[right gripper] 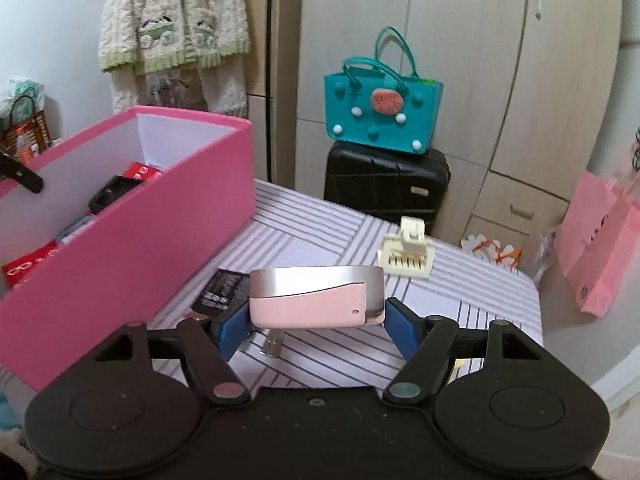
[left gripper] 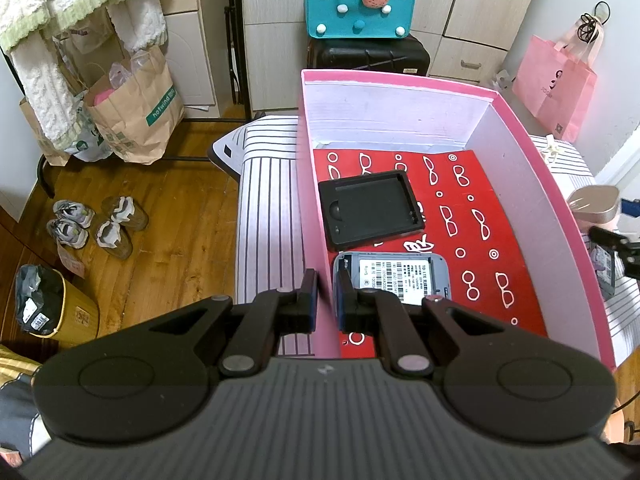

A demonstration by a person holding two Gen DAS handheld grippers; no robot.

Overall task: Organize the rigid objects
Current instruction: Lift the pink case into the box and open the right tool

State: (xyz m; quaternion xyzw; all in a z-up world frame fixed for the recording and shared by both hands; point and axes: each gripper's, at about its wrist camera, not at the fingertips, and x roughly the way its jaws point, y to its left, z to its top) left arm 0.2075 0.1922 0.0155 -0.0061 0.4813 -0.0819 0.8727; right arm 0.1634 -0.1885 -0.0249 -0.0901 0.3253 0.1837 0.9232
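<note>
My left gripper (left gripper: 326,296) is shut on the left wall of the pink box (left gripper: 520,128), one finger outside and one inside. Inside the box lie a black tray (left gripper: 370,210) and a grey phone (left gripper: 394,276) on a red sheet printed with glasses (left gripper: 480,200). My right gripper (right gripper: 316,320) is shut on a pink and silver case (right gripper: 312,300), held above the striped tabletop (right gripper: 320,232) to the right of the pink box (right gripper: 160,216). A cream plastic piece (right gripper: 408,252), a black card (right gripper: 220,290) and a small clear object (right gripper: 272,344) lie on the table.
Behind the table a teal felt bag (right gripper: 380,116) sits on a black suitcase (right gripper: 384,184). A pink bag (right gripper: 600,248) hangs at the right. Paper bags (left gripper: 132,120), shoes (left gripper: 96,224) and a bin (left gripper: 56,304) are on the wooden floor to the left.
</note>
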